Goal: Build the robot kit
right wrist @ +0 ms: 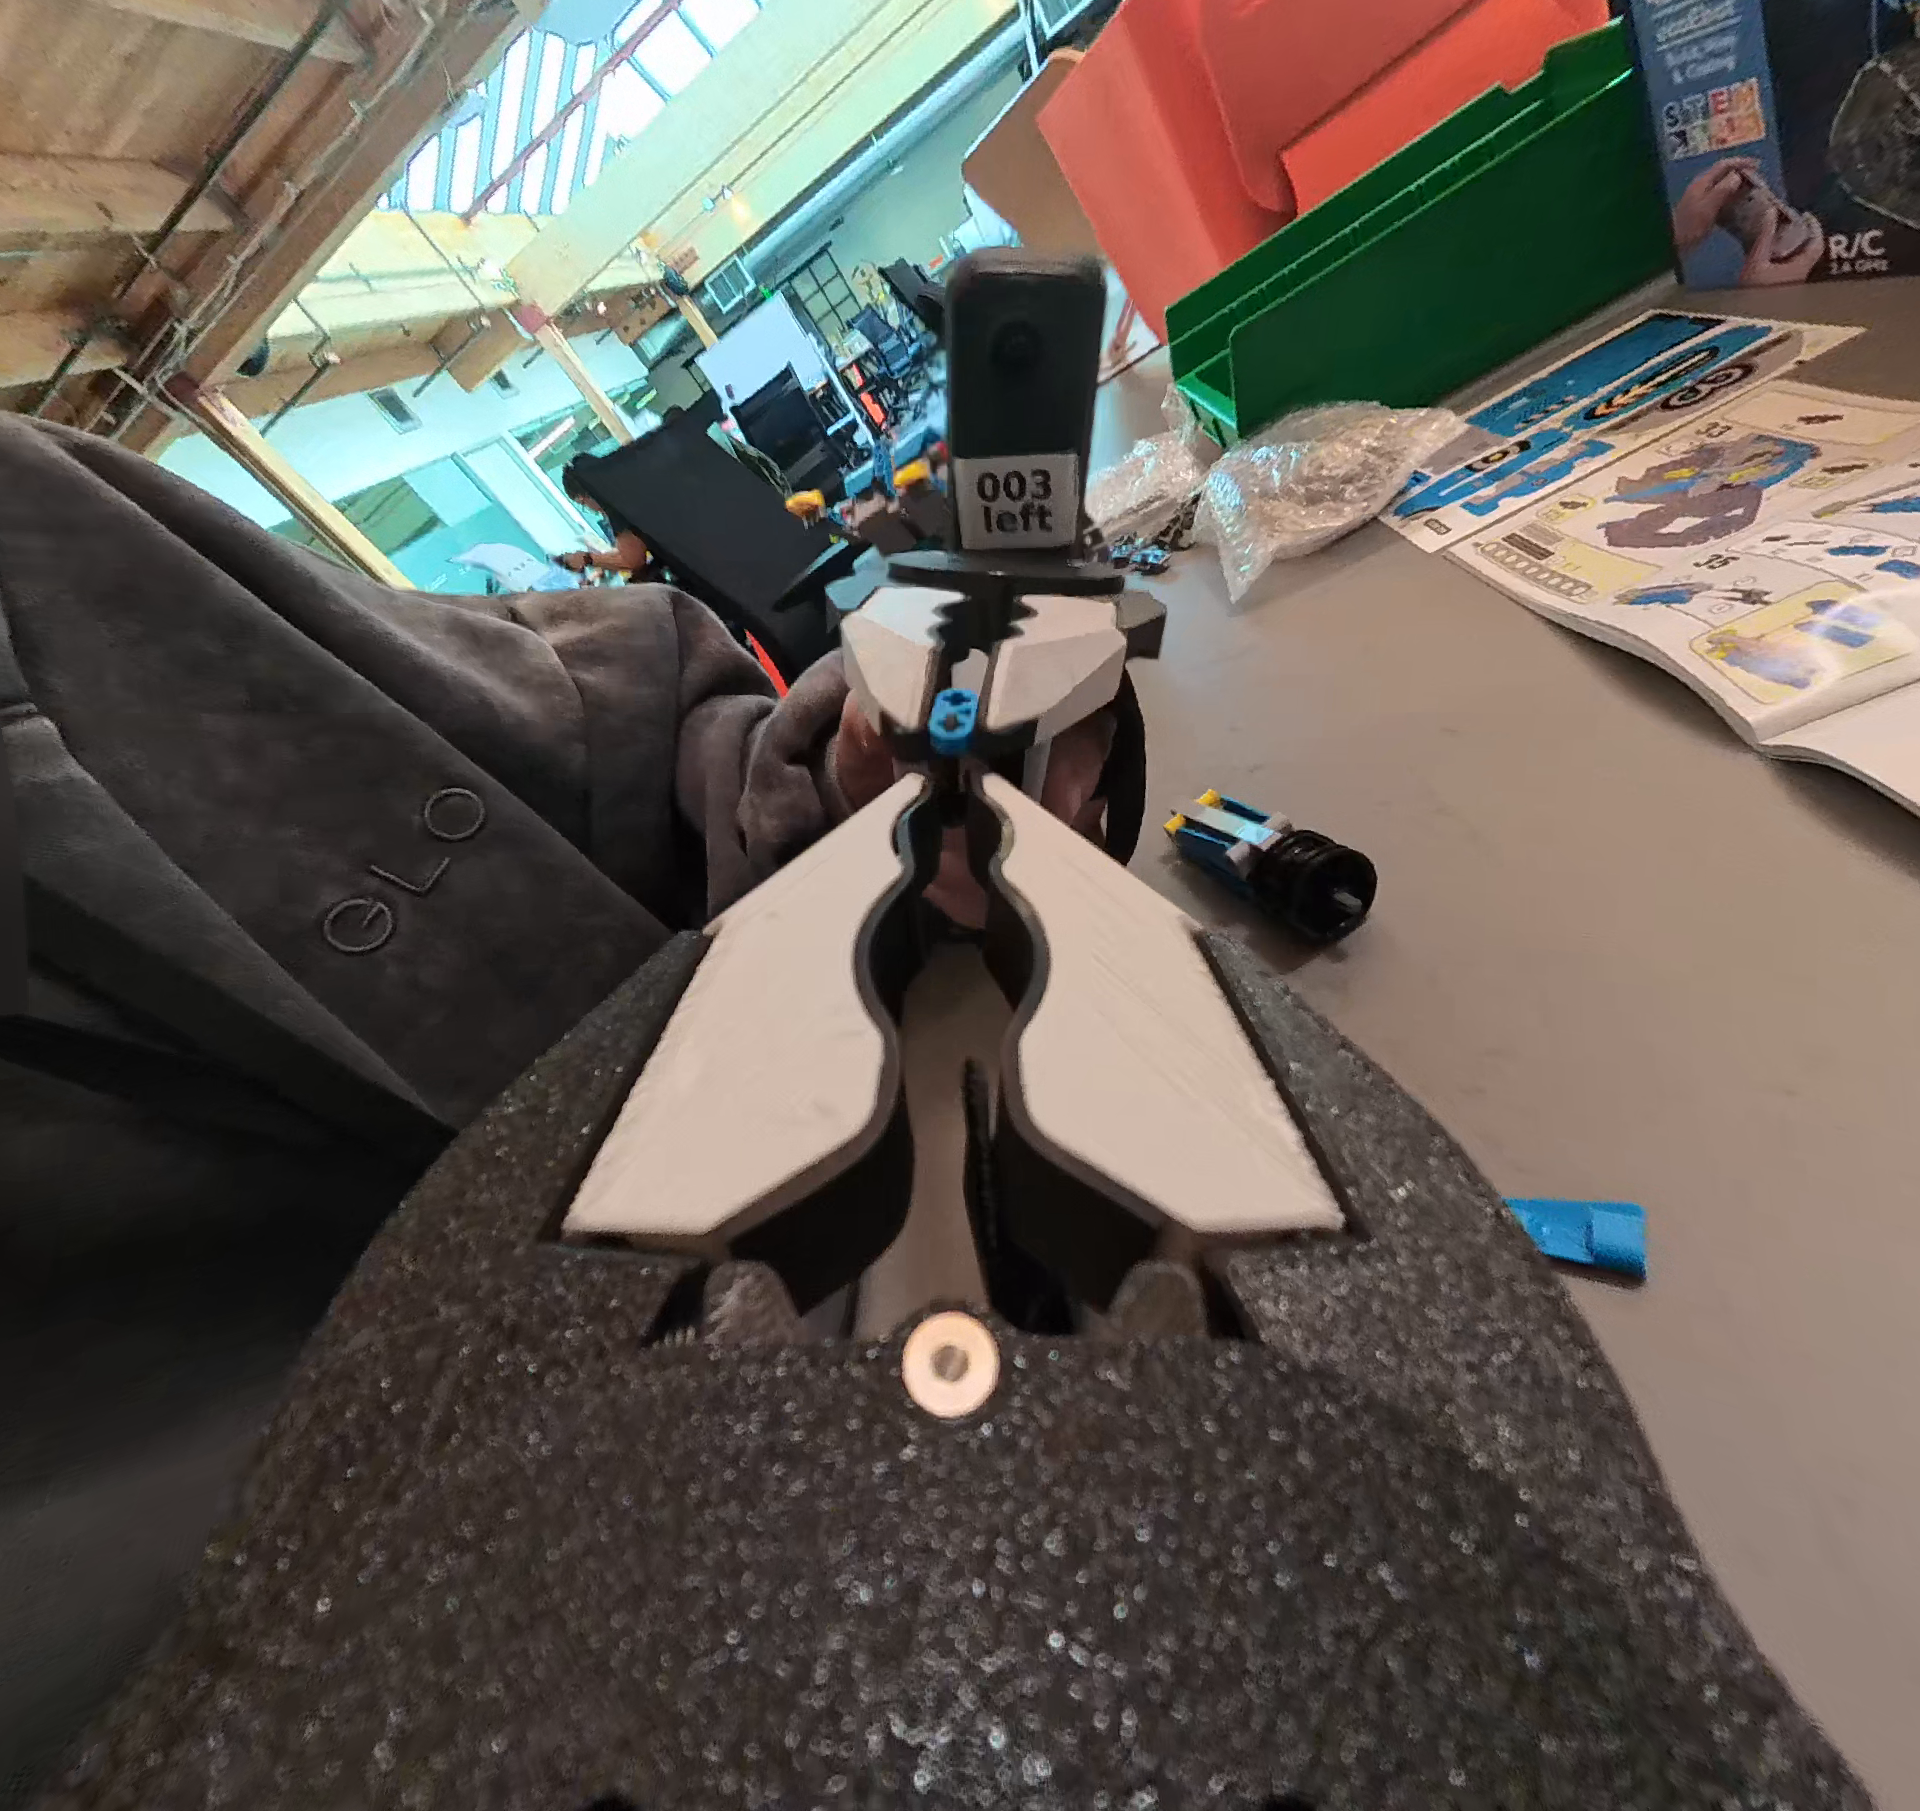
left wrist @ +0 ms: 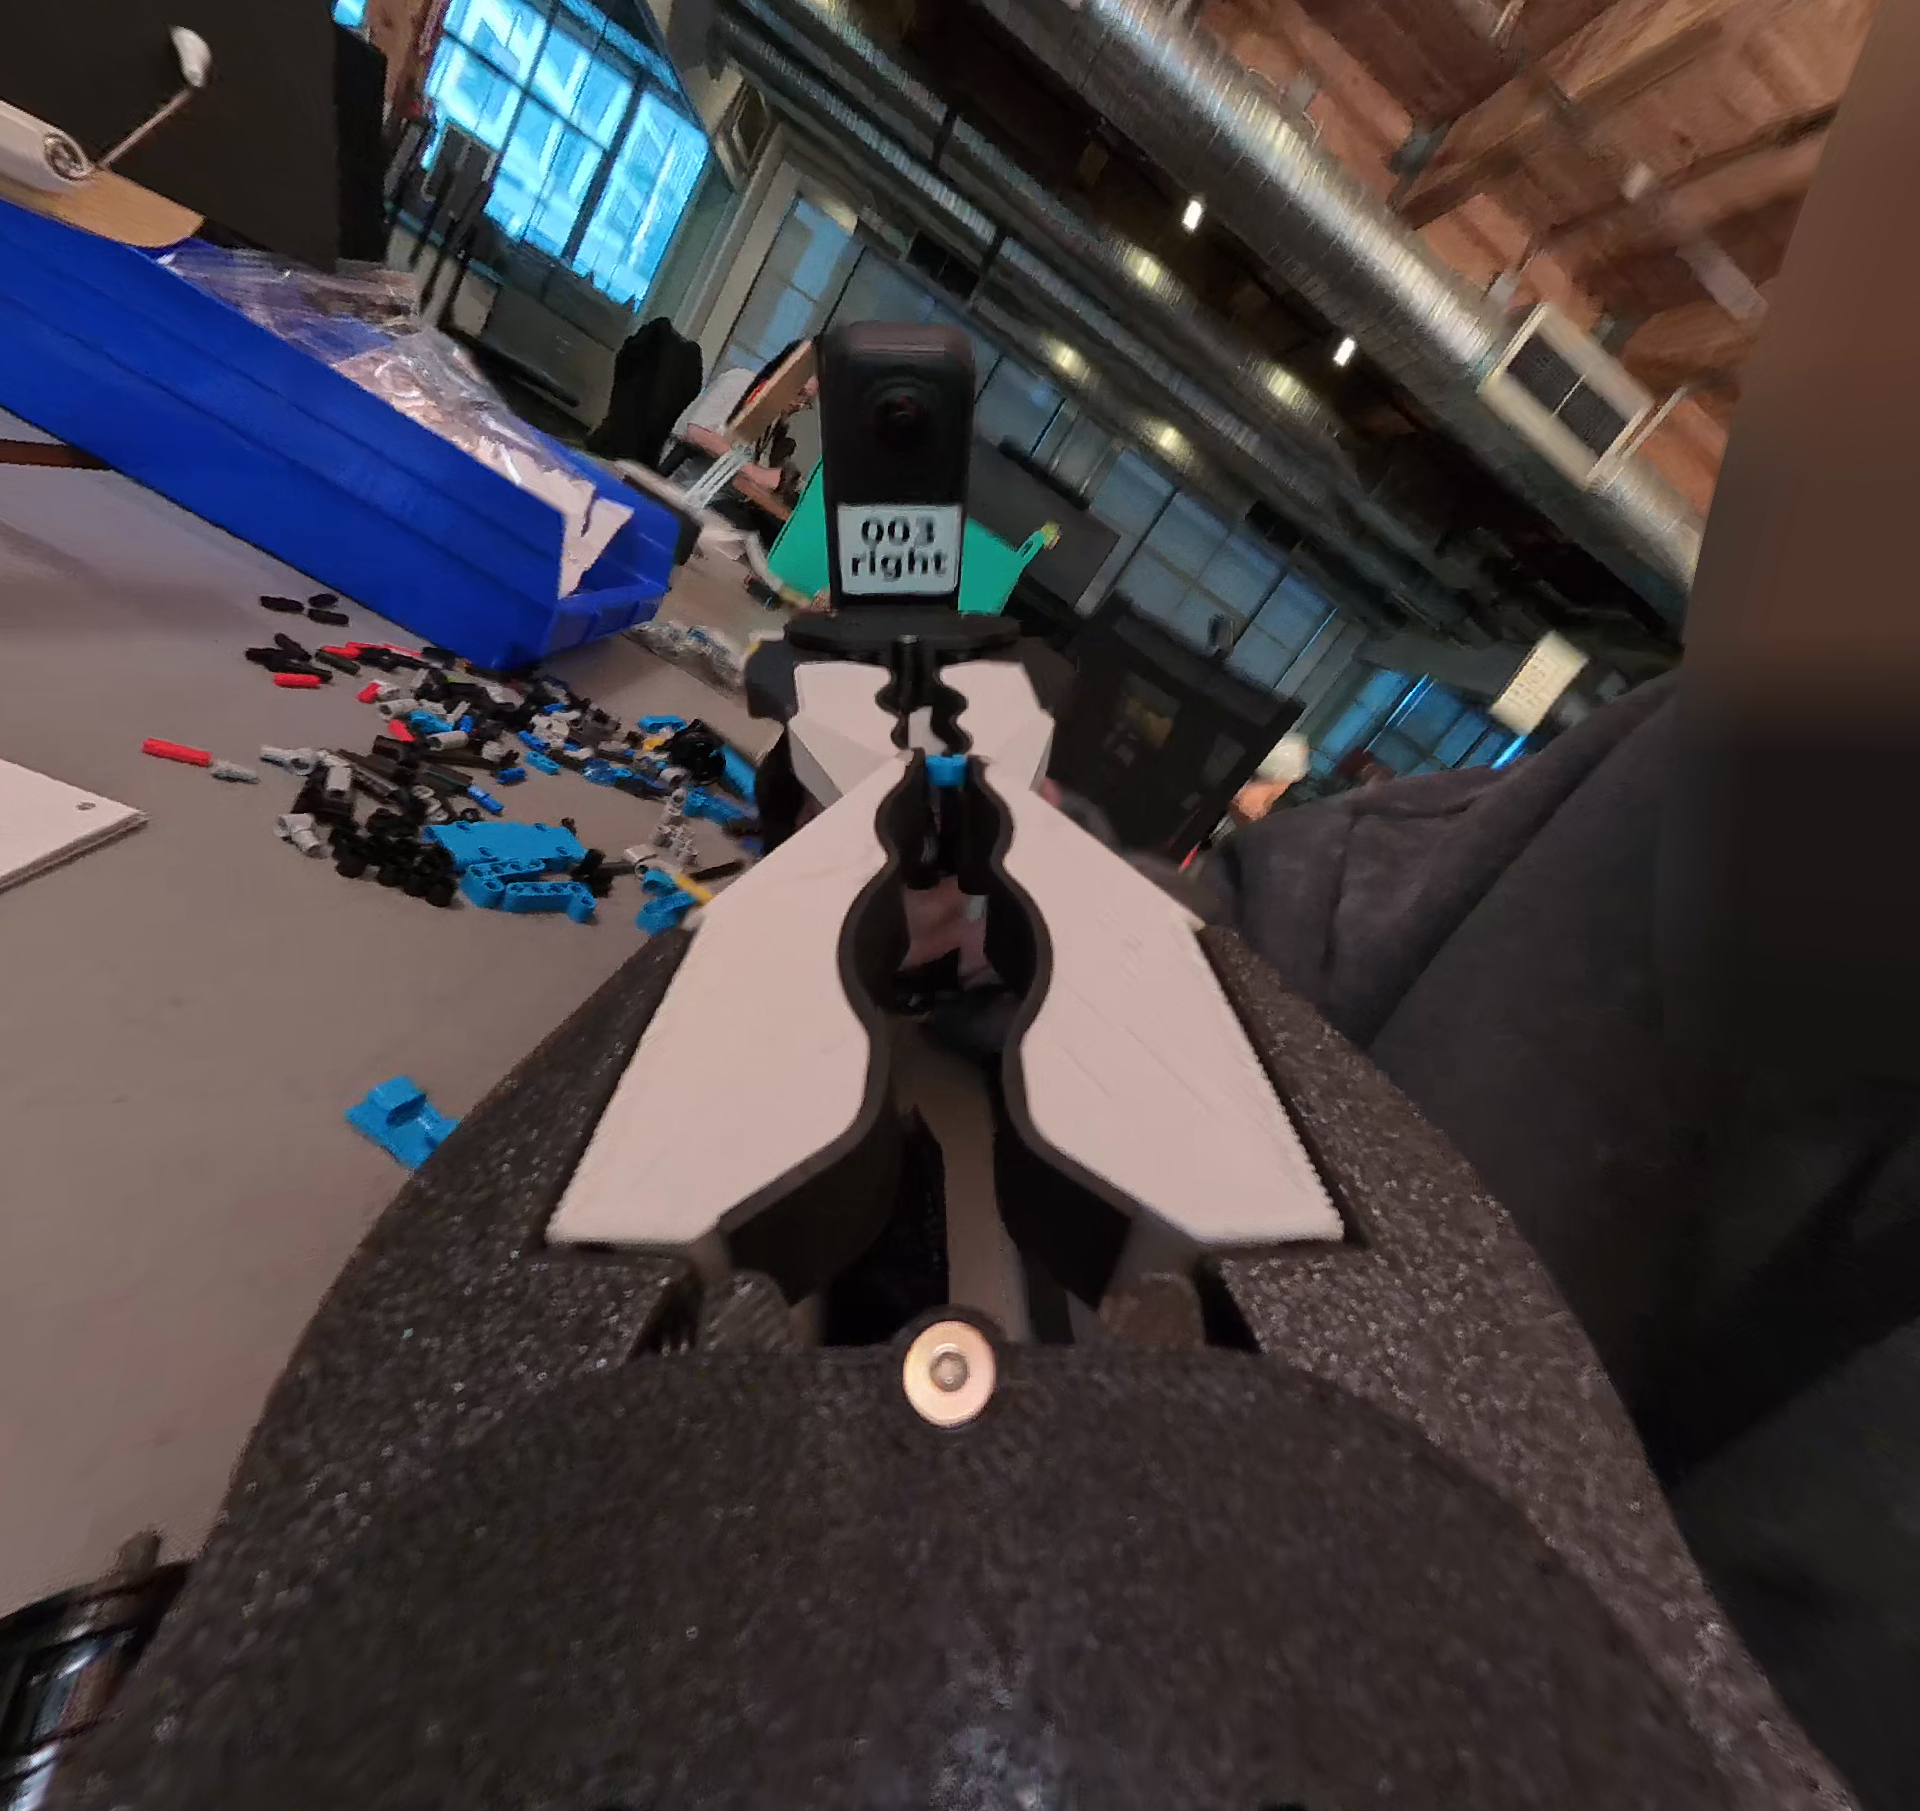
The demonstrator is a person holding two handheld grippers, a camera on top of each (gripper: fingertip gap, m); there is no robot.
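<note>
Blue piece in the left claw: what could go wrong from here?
1. The blue piece is pinched only at the tips of the left claw; a push from the right claw could twist it loose.
2. Both claws seem near the table edge, so a drop might land in the grey garment.

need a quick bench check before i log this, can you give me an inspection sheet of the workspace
surface: grey table
job's things: small blue connector between the gripper tips; part-built blue and black piece
clutter: loose parts pile, blue bin, green bin, instruction booklet, plastic bags
grippers: left gripper shut on the connector; right gripper shut, tip to tip
cables: nothing seen
surroundings: open hall, person's grey sleeve
</note>
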